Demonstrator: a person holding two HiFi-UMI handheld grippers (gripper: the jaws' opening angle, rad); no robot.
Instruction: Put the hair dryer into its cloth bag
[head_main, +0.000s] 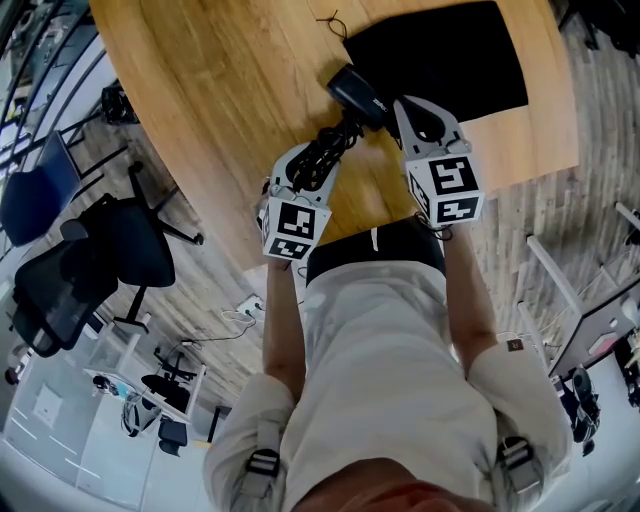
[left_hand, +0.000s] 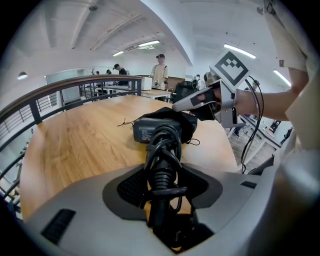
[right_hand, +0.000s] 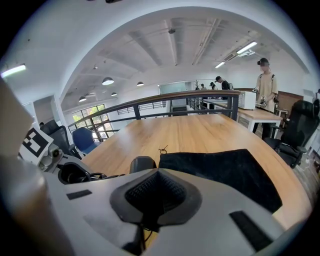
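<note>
The black hair dryer (head_main: 357, 92) lies with its head at the mouth of the black cloth bag (head_main: 440, 60) on the wooden table (head_main: 220, 90). My left gripper (head_main: 318, 160) is shut on the dryer's handle, where the cord (left_hand: 162, 145) is coiled. The dryer's head (left_hand: 150, 129) points away from it toward the bag (left_hand: 187, 122). My right gripper (head_main: 405, 108) is shut at the bag's near edge, and the cloth looks pinched there. Its jaws (right_hand: 156, 192) hide that edge, while the bag (right_hand: 220, 170) spreads flat beyond. The dryer (right_hand: 142, 164) shows just left of them.
A thin drawstring (right_hand: 163, 149) lies on the table by the bag's far corner. The table's rounded edge (head_main: 200, 200) runs close to my body. Office chairs (head_main: 90, 260) stand on the floor to the left. People stand at tables (right_hand: 265, 85) far behind a railing.
</note>
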